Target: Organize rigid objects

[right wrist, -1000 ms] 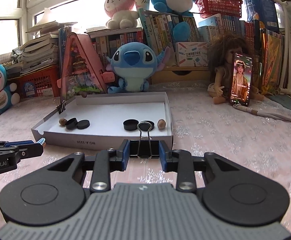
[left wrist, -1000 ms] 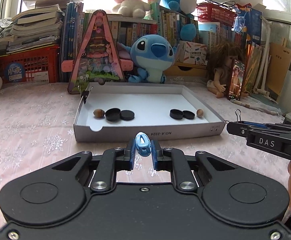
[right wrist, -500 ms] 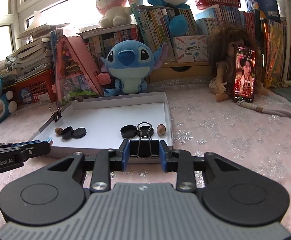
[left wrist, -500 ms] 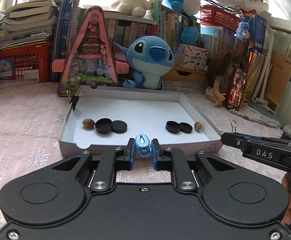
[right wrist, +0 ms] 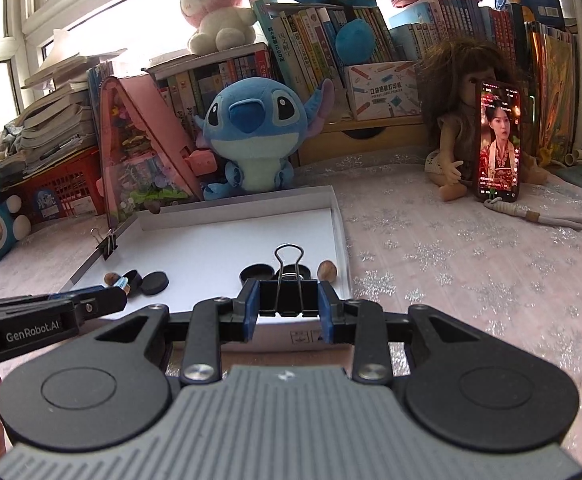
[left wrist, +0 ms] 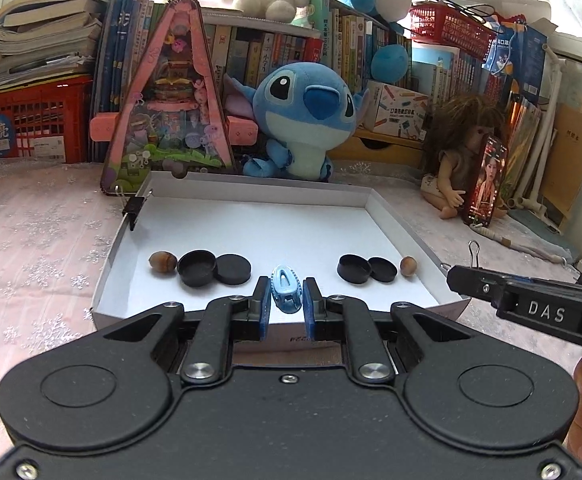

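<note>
Left gripper (left wrist: 286, 305) clenched on small blue clip (left wrist: 286, 289): light, stiff, slick plastic. Right gripper (right wrist: 288, 307) clamps binder clip (right wrist: 288, 294) by body sides; white tray (right wrist: 341, 240) just beyond both fingertips.

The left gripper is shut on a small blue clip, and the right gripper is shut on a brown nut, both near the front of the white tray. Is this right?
Not quite. The right gripper is shut on a black binder clip, not a nut; the right wrist view shows it. The rest stands: the left gripper is shut on the small blue clip, near the front of the white tray.
</note>
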`<state>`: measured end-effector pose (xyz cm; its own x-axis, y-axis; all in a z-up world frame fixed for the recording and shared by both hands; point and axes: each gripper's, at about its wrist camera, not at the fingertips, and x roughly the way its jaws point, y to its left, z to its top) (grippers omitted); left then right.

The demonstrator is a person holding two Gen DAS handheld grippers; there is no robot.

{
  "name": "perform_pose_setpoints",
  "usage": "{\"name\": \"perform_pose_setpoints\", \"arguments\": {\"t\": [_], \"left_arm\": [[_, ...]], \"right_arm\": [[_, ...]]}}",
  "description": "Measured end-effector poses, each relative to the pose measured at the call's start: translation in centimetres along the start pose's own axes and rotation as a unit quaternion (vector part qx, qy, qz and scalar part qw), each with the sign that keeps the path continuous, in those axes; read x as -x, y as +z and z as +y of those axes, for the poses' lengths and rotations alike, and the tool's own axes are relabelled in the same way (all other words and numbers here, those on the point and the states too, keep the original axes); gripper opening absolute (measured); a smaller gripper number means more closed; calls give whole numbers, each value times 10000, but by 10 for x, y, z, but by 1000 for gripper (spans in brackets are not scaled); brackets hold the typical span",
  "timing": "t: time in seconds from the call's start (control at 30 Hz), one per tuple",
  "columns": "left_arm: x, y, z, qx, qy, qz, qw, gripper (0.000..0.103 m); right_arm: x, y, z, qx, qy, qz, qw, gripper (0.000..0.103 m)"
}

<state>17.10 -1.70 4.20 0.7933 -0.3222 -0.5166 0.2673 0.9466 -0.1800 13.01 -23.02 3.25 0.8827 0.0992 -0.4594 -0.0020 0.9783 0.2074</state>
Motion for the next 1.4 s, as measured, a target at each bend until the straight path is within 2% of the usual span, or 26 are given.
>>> {"name": "perform_pose_setpoints", "arguments": {"t": [0.57, 0.8, 0.97, 1.27, 1.4], "left_arm": [[-44, 29, 2, 137, -133, 410, 9990, 15], [-69, 34, 4, 249, -171, 693, 9971, 15], [-82, 32, 7, 339, -179, 760, 9964, 15], [-91, 28, 4, 105, -67, 742, 9972, 15], [-94, 25, 9, 204, -25, 771, 9968, 16]], "right_arm": [[-42, 39, -2, -256, 316, 637, 9971, 35], [-68, 42, -2, -669, 563, 1034, 9908, 35], [-83, 43, 5, -835, 672, 1180, 9872, 36], [-104, 41, 14, -938, 702, 1373, 9836, 36], [-111, 37, 15, -1015, 743, 1456, 9813, 36]]}}
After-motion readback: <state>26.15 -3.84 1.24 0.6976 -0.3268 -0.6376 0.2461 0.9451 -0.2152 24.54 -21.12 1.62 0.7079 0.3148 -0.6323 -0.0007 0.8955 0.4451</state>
